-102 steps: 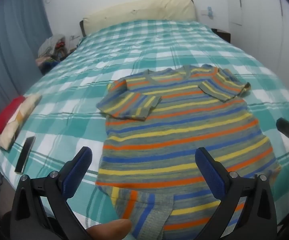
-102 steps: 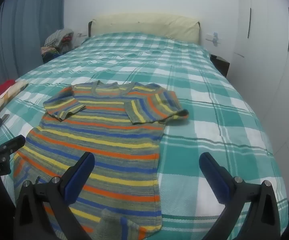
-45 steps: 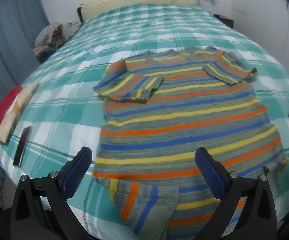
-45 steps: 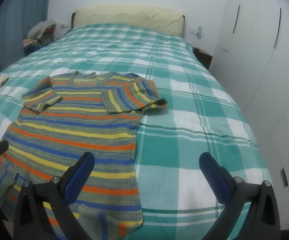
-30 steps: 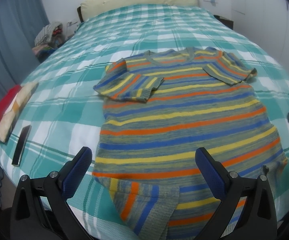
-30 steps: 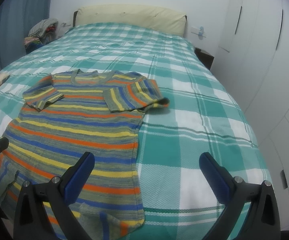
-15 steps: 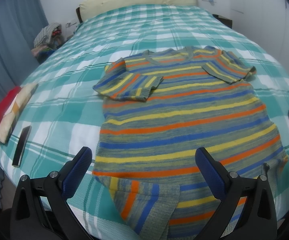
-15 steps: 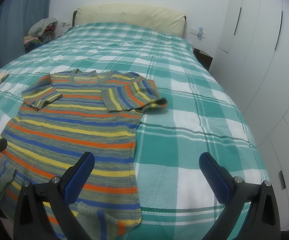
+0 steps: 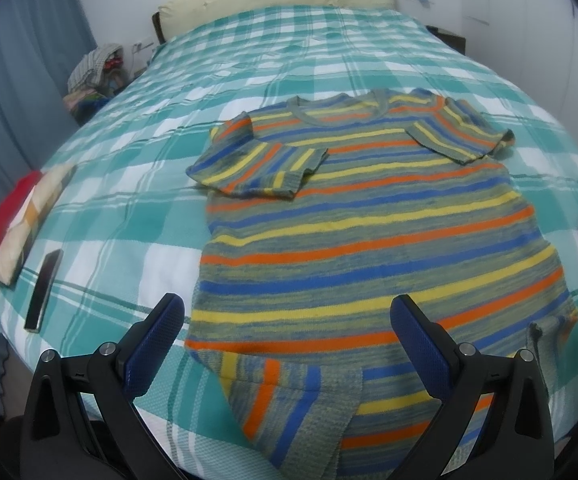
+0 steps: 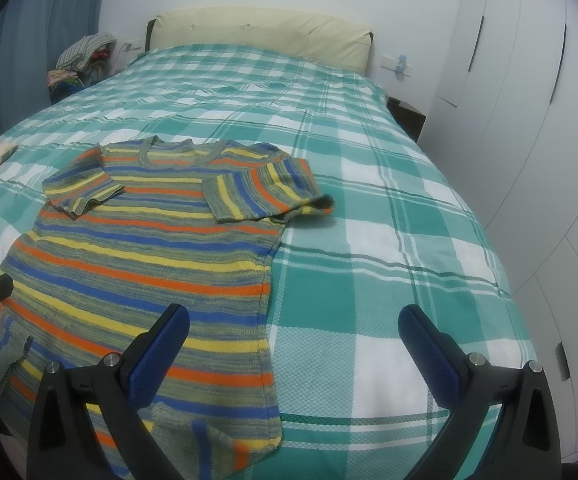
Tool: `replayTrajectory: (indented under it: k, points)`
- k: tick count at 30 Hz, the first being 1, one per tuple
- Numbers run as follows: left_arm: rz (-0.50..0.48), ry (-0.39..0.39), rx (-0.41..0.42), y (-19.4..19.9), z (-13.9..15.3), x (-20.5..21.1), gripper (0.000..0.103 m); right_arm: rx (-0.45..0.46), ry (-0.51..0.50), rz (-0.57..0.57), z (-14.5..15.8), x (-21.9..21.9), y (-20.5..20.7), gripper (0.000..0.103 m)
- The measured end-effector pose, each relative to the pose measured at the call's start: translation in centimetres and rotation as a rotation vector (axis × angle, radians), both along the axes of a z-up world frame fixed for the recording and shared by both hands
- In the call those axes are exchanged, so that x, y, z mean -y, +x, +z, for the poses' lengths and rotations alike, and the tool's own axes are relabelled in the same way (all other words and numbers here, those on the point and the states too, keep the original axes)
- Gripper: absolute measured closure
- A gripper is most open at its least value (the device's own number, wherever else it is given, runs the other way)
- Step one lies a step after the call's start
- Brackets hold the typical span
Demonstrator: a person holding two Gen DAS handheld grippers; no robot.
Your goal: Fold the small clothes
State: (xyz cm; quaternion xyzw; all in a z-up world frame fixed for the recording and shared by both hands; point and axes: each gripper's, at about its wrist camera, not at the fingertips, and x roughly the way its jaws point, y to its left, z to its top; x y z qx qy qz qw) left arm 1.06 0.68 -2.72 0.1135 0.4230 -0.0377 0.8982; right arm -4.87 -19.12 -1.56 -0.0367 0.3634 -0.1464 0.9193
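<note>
A small striped knit shirt [image 9: 369,232] [image 10: 145,264] in grey, orange, blue and yellow lies flat on the bed, neck toward the headboard. Both short sleeves are folded in over the chest, and parts of the hem near the bed's front edge are turned up. My left gripper [image 9: 287,322] hovers open over the hem's left part, nothing between its blue-padded fingers [image 9: 157,336]. My right gripper [image 10: 293,330] is open too, above the shirt's lower right edge. Each gripper's black tip shows at the edge of the other's view.
The bed [image 10: 369,240] has a teal and white checked cover and a cream headboard [image 9: 273,0]. Folded red and cream cloth [image 9: 21,212] and a dark phone [image 9: 43,290] lie at the left edge. A clothes heap [image 10: 83,56] sits beside the bed; white wardrobe doors [image 10: 529,100] stand right.
Over the last seconds both grippers have drifted slightly, so the shirt sits a little differently in each view. The shirt itself has not moved, and both grippers have stayed open.
</note>
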Motion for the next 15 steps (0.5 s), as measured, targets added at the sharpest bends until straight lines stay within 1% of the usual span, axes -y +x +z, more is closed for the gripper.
replayTrajectory:
  k: [3,5,7,8,9,11,12,13,14,15]
  points:
    - [0.02,-0.004,0.0,0.0,0.6,-1.6,0.0,0.059,0.055,0.013,1.3,1.3,-0.9,0.0]
    - [0.033,-0.035,-0.016,-0.4,0.9,-3.5,0.0,0.122,0.082,-0.001,3.0,3.2,-2.1,0.0]
    - [0.018,-0.049,-0.045,-0.9,0.5,-4.8,0.0,0.124,0.092,-0.019,3.8,4.6,-2.9,0.0]
    - [0.002,-0.042,-0.064,-1.2,-0.1,-5.0,0.0,0.1,0.108,-0.012,3.8,5.0,-3.1,0.0]
    - [-0.018,-0.023,-0.091,-1.6,-1.1,-4.8,0.0,0.055,0.142,0.012,3.3,5.3,-3.2,0.0]
    - [-0.044,0.009,-0.131,-2.1,-2.8,-3.9,0.0,-0.05,0.221,0.071,1.7,4.4,-3.1,0.0]
    - [-0.066,0.033,-0.161,-2.3,-4.0,-3.1,0.0,-0.101,0.263,0.122,0.5,3.3,-3.1,0.0]
    - [-0.081,0.047,-0.174,-2.5,-4.5,-2.6,0.001,-0.144,0.287,0.187,-0.6,1.9,-3.2,0.0]
    - [-0.1,0.073,-0.174,-2.7,-5.0,-2.0,0.001,-0.18,0.282,0.25,-1.6,0.3,-3.2,0.0]
    - [-0.111,0.121,-0.151,-3.0,-5.3,-1.3,0.001,-0.209,0.259,0.294,-2.4,-1.1,-3.1,0.001]
